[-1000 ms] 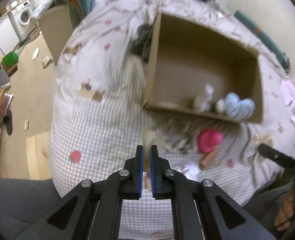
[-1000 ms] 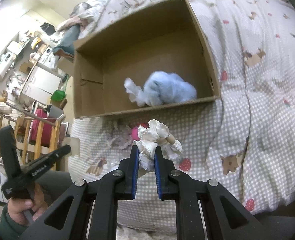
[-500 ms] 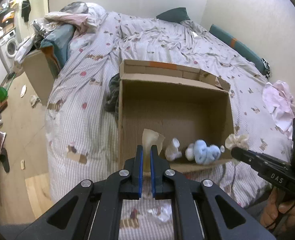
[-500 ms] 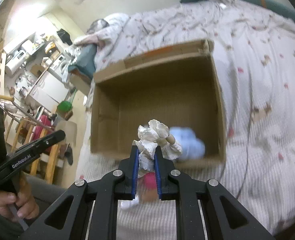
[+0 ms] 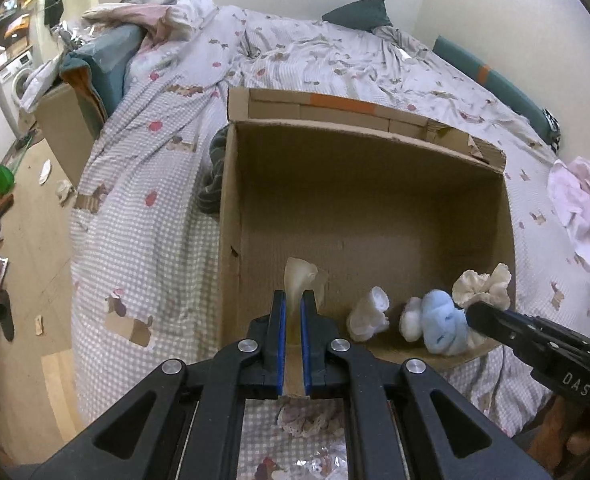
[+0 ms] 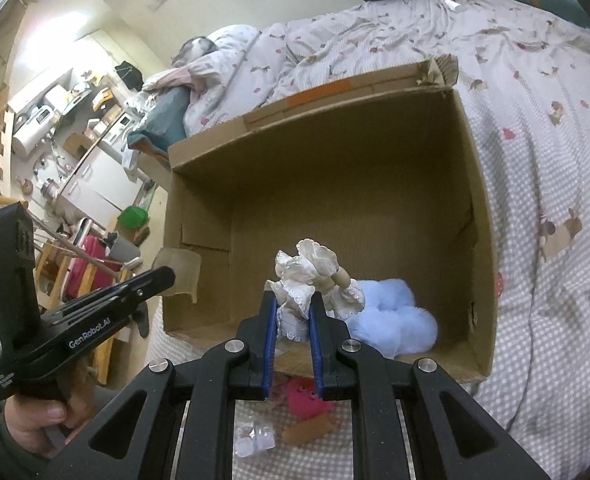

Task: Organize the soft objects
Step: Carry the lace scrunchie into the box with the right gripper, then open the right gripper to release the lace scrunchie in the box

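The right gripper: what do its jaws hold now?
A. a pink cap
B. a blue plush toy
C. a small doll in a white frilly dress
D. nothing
C: the right gripper is shut on the small doll in a white frilly dress, above the cardboard box; the blue plush toy lies inside.

Both cameras ride the hand-held tools, looking steeply down, close over the same cardboard box [image 5: 359,208] on the bed [image 6: 535,128].

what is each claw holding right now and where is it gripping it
The left claw pinches a thin translucent beige piece by its lower edge. The right claw grips a cream lace-dressed doll by its frilly skirt hem.
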